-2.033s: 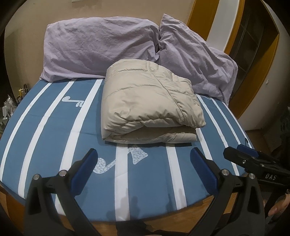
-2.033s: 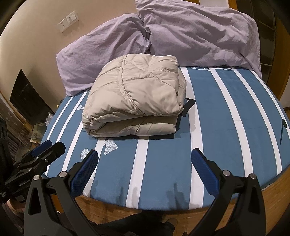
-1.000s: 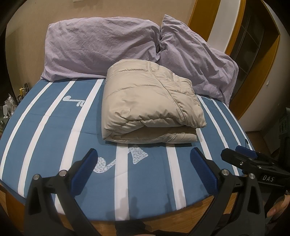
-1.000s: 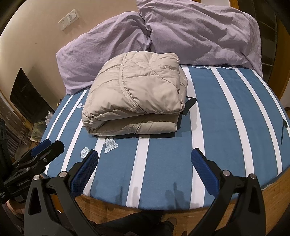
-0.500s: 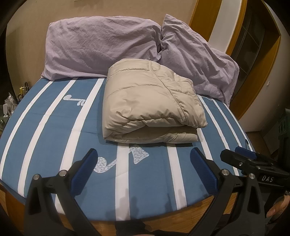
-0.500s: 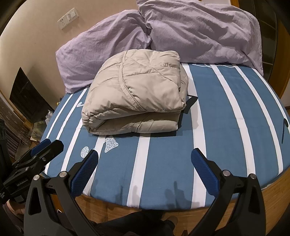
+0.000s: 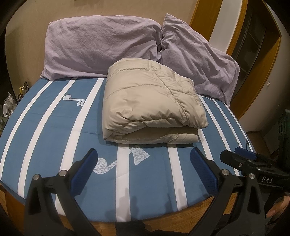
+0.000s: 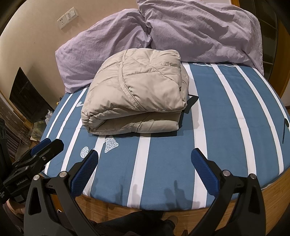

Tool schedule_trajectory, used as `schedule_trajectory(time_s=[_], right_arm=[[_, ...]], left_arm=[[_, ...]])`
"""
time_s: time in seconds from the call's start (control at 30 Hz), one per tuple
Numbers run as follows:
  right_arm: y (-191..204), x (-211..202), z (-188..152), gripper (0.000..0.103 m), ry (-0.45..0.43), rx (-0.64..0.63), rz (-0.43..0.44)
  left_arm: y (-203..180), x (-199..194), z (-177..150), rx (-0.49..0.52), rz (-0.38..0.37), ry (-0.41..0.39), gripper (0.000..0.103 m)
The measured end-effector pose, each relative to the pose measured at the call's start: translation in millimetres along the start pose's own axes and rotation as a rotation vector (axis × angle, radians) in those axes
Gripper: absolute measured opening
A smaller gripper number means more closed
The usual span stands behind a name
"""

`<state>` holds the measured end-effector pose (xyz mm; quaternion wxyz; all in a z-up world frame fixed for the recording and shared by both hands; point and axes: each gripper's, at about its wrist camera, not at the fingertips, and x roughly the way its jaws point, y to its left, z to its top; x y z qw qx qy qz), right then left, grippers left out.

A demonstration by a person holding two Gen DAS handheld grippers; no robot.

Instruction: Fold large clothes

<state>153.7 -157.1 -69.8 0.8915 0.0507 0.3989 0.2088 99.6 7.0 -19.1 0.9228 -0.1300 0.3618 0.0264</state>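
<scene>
Puffiness is the main risk: the beige padded jacket (image 7: pixel 152 101) lies folded into a thick bundle in the middle of the striped bed sheet (image 7: pixel 45 127), and its top layer looks springy enough to lift or slide off the lower layers if nudged, so the fold could open by itself. A black strap or tab (image 8: pixel 191 101) sticks out from under the jacket's far right side; I judge that a finger catching it would drag the whole bundle askew. The jacket's back edge touches the purple pillows (image 7: pixel 101 45), so pushing it away from the bed's near edge would crumple it against them.

The left gripper (image 7: pixel 145 163) hovers over the bed's near edge, well short of the jacket, its blue-padded fingers spread wide with nothing between them. The right gripper (image 8: pixel 145 163) hangs likewise near that edge, to the jacket's right, also spread and empty. Each shows in the other's view, low at the side.

Beyond the jacket's left side, past the bed, stand a dark screen (image 8: pixel 27 94) and small clutter too blurred to name; a wall socket (image 8: pixel 68 17) sits above the pillows. Nothing lies between either gripper and the jacket
</scene>
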Motion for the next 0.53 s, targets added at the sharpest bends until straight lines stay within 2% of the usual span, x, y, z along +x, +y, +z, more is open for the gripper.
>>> schedule_trajectory(time_s=[0.53], right_arm=[[-0.5, 0.7, 1.1, 0.102, 0.001, -0.001, 0.001]], left_arm=[[3.5, 2.0, 0.4, 0.001, -0.001, 0.007, 0.101]])
